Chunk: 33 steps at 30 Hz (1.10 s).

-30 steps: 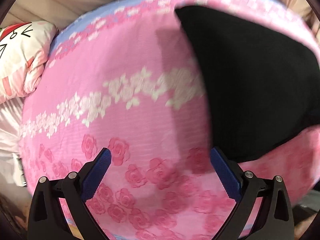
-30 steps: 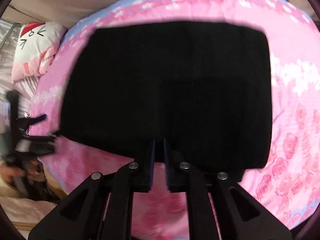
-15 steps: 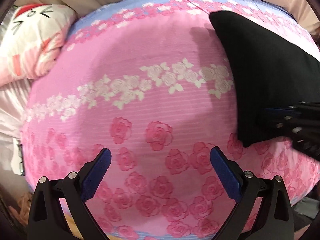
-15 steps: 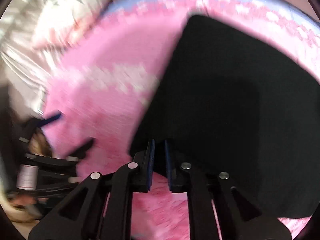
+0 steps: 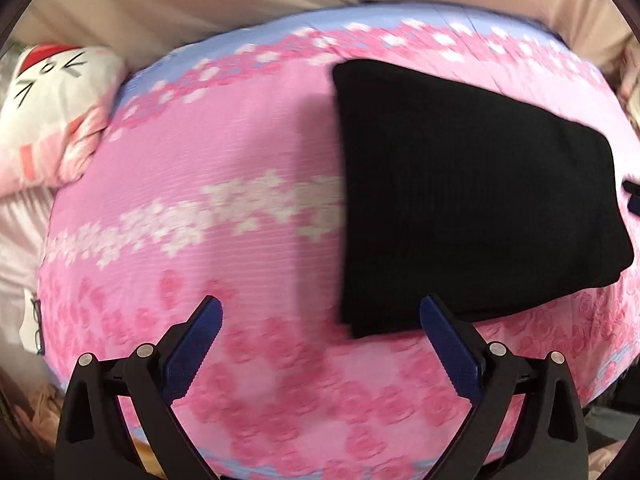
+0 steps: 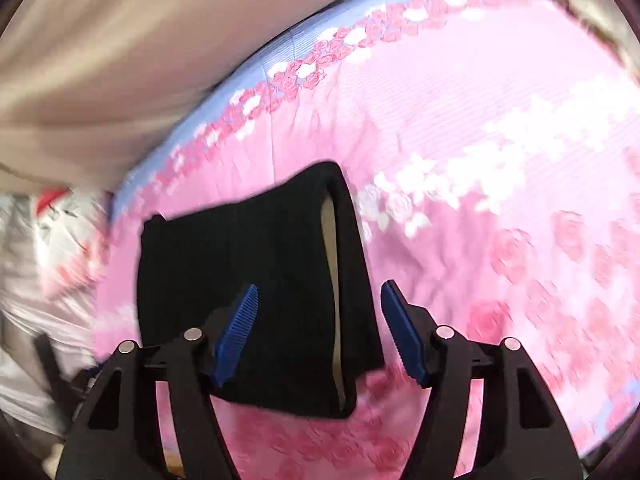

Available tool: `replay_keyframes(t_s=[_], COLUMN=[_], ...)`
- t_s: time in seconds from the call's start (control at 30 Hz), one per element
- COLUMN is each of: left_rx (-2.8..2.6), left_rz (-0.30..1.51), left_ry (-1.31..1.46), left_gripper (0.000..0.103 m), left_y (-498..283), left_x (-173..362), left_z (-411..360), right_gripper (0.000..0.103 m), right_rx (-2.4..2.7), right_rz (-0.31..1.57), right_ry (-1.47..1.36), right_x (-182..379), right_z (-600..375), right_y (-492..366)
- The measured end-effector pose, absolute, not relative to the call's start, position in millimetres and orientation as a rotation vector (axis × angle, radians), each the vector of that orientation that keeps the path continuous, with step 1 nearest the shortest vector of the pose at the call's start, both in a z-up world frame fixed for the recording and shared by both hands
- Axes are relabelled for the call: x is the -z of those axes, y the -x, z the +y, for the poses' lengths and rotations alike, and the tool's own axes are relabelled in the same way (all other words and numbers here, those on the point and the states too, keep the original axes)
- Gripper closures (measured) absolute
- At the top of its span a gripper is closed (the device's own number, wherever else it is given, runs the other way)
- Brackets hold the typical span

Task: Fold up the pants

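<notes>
1. Cartoon-cat pillow (image 5: 52, 108), far left edge of the bed
2. Pink floral bedspread (image 5: 224, 152), which we find covering the bed
3. Left claw (image 5: 320, 344), released and empty, above bare bedspread
4. Black pants (image 5: 460, 200), folded into a flat stack, lying right of centre on the bedspread
5. Right claw (image 6: 318, 332), jaws opening; pants (image 6: 256, 264) between them, pads apart from the cloth

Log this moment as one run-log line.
pants: folded, on pink bedspread | left claw: open, empty | right claw: opening, pants between jaws
</notes>
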<state>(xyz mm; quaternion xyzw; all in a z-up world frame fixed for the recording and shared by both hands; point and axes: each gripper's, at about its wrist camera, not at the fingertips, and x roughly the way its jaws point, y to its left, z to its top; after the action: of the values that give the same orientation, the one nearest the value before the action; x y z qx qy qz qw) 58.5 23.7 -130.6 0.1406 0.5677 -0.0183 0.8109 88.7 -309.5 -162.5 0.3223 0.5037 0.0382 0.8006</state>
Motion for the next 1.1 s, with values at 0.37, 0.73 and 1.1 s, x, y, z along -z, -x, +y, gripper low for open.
replay_keyframes(t_s=[0.37,0.73,1.1], left_rx=[0.047,0.153,0.180], left_rz=[1.229,1.189,1.167], left_ry=[-0.409,-0.565,-0.548], left_gripper=[0.005,0.005,0.005], left_y=[-73,-79,-80], left_x=[140,130,124], left_z=[-20,-73,-82], right_gripper=[0.073,0.070,0.099], right_rx=[-0.164,-0.419,-0.641], right_rz=[1.075,1.200,1.070], right_ry=[-0.376,-0.631,-0.831], right_x=[171,180,125], right_z=[-270,-303,-277], right_y=[-93,-59,-122])
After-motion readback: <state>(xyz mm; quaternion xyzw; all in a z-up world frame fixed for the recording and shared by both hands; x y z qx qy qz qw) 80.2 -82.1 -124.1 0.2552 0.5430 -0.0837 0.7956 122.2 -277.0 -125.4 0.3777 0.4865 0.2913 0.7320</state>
